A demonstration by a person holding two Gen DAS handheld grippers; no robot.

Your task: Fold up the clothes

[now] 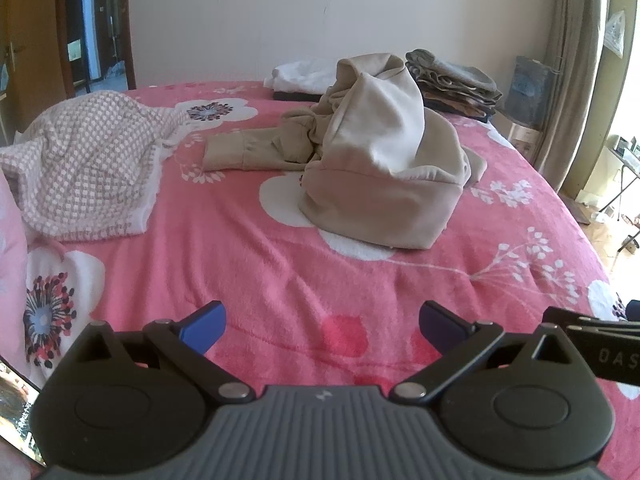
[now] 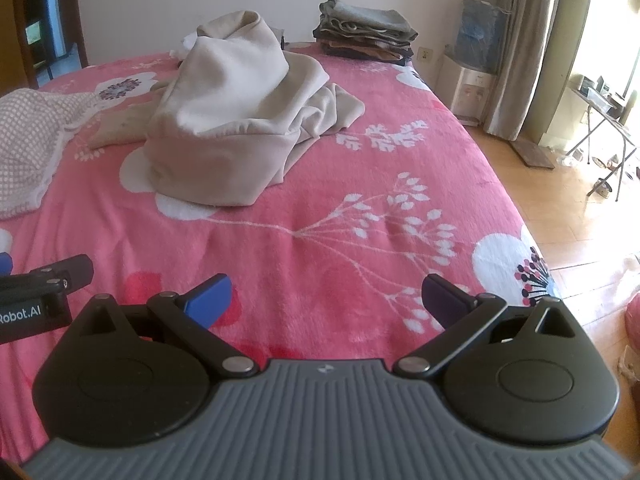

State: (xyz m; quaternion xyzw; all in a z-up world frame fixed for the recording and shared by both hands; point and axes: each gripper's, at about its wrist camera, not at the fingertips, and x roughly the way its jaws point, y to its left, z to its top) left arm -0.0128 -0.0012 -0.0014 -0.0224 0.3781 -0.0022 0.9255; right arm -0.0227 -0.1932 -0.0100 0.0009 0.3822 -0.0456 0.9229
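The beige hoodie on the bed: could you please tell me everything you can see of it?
The beige hoodie is a soft, fleecy-looking garment, unfolded and heaped near the middle of the pink floral blanket. Its paler lining shows where the fabric is turned out and stands up in a peak. One sleeve with a ribbed cuff lies flat, stretched toward the checked cloth without reaching it. The ribbed hem faces the cameras. Neither tool touches it.

"Robot.AI" on left gripper (image 2: 24, 316); "OAS" on right gripper (image 1: 612, 356).
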